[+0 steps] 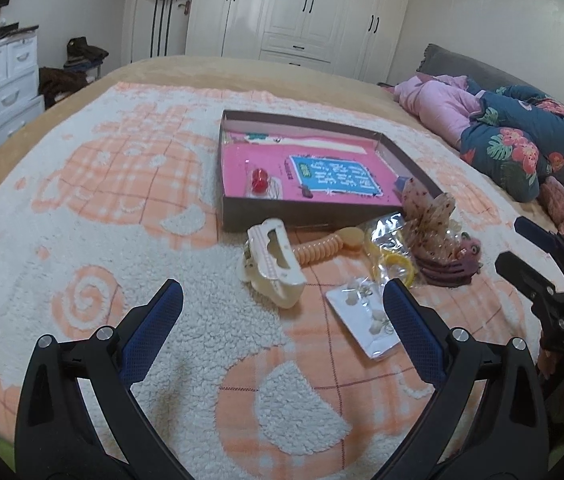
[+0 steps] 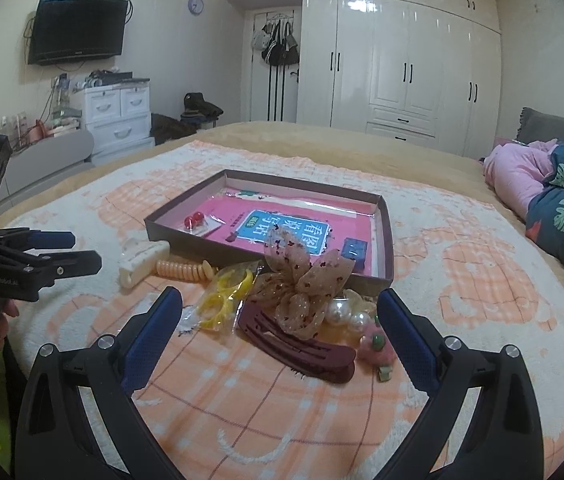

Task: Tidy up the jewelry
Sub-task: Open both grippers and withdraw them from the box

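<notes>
- Left gripper (image 1: 282,312) spread wide, holding nothing, hovering over the blanket (image 1: 82,240); probably poised that way to drop over a loose item.
- Earring card (image 1: 365,320) flat on the blanket, just inside the left gripper's right finger (image 1: 409,320), partly hidden by it; likely the easiest next pick.
- Cream claw clip (image 1: 272,264) ahead of the left fingers, between them, lying on its side, apart from the card.
- Coil tie (image 1: 321,250) just beyond the clip, its far end near the box wall.
- Right gripper (image 2: 280,314) also wide and empty, straddling the maroon clip (image 2: 301,344), which lies between its fingers without touching either.
- Tulle bow (image 2: 301,280) resting atop the maroon clip's far end, so lifting one may drag the other.
- Pearls (image 2: 347,316) and a pink felt piece (image 2: 377,348) close inside the right finger (image 2: 405,336); yellow rings in a bag (image 2: 226,294) nearer the left finger (image 2: 154,340).
- Whole pile heaped just short of the box (image 2: 385,240), presumably staged for sorting in.
- Box open-topped, far of both grippers; red earrings (image 2: 194,220) already inside at its left, a blue block (image 2: 353,250) at its right, so sorting seems barely begun.
</notes>
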The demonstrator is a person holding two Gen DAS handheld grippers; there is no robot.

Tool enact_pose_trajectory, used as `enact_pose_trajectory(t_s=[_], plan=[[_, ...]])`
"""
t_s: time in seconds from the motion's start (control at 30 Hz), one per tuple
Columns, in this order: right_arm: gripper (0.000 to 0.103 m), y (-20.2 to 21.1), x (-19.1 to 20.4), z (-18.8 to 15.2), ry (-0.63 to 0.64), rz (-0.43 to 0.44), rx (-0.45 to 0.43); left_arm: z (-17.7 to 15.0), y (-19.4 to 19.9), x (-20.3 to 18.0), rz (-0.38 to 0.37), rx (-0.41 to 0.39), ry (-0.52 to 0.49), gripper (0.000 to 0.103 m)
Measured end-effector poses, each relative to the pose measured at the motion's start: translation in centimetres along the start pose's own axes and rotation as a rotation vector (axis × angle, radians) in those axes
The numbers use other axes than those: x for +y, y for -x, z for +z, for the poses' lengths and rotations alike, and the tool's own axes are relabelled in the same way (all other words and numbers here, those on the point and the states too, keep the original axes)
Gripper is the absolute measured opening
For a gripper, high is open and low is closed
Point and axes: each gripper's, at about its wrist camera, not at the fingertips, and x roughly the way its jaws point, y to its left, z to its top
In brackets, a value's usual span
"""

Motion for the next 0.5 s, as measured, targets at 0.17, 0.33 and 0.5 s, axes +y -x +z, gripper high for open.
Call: enact_pose_trajectory(t_s=[0.17, 0.33, 0.5], plan=[[0.095, -2.0, -0.6, 0.6, 0.004, -0.016, 0.026, -0.3, -1.1, 0.6, 0.003, 0.023, 0.017, 0.092], [0.087, -4.5, -1.4, 1.5, -0.013, -0.035, 0.065, -0.3, -1.9, 0.8, -0.011, 0.027, 0.026, 0.092], [0.076, -6.9, -2.1, 1.8, -0.034, -0.031, 0.113, -0.1, -2.9, 1.0, -0.026, 0.037, 0.036, 0.092]])
